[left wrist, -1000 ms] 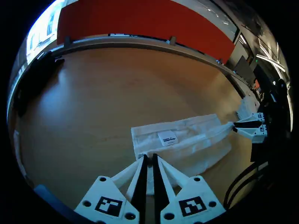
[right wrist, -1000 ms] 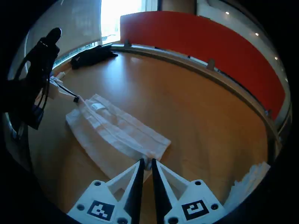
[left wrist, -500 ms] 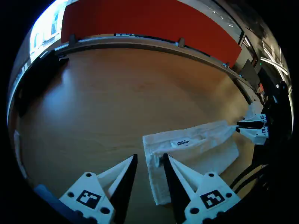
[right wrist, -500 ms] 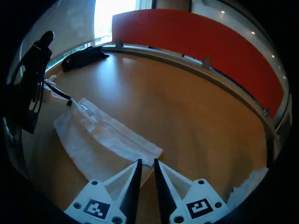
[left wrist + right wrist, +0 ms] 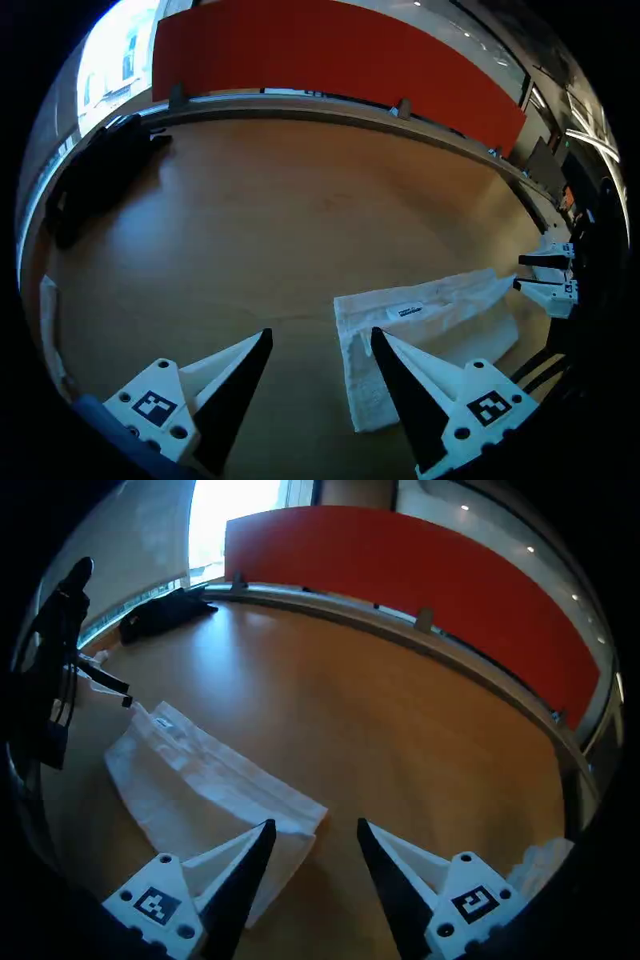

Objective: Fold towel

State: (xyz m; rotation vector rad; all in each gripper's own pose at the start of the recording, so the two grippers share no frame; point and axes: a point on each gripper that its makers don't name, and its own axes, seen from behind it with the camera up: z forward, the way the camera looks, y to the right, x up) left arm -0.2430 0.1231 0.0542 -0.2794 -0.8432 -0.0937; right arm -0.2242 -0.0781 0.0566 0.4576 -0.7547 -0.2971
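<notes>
While both sets of jaws stand wide open and hold nothing, the left gripper (image 5: 320,334) hovers low over the bench (image 5: 264,208) with one finger just beside the near short end of the towel (image 5: 436,316). The right gripper (image 5: 315,824) hangs over the opposite end, one finger overlapping a corner of the cloth in its own view; whether it touches cannot be told. The towel lies flat as a long white strip of several layers, a small label (image 5: 408,310) face up near the left gripper's end. It sits on the near part of the bench, well apart from the red partition (image 5: 320,64) along the far edge and from the dark bag (image 5: 96,176) in the far corner. A separate heap of white cloth (image 5: 548,860) sits at the edge of the right gripper view. The strip looks ready for a crosswise fold. Doing that well likely means moving the open jaws clear without snagging the loose layers, then pinching every layer at the corners of one short end. That end should travel low over the strip and be laid edge to edge on the other so the sides stay aligned.
</notes>
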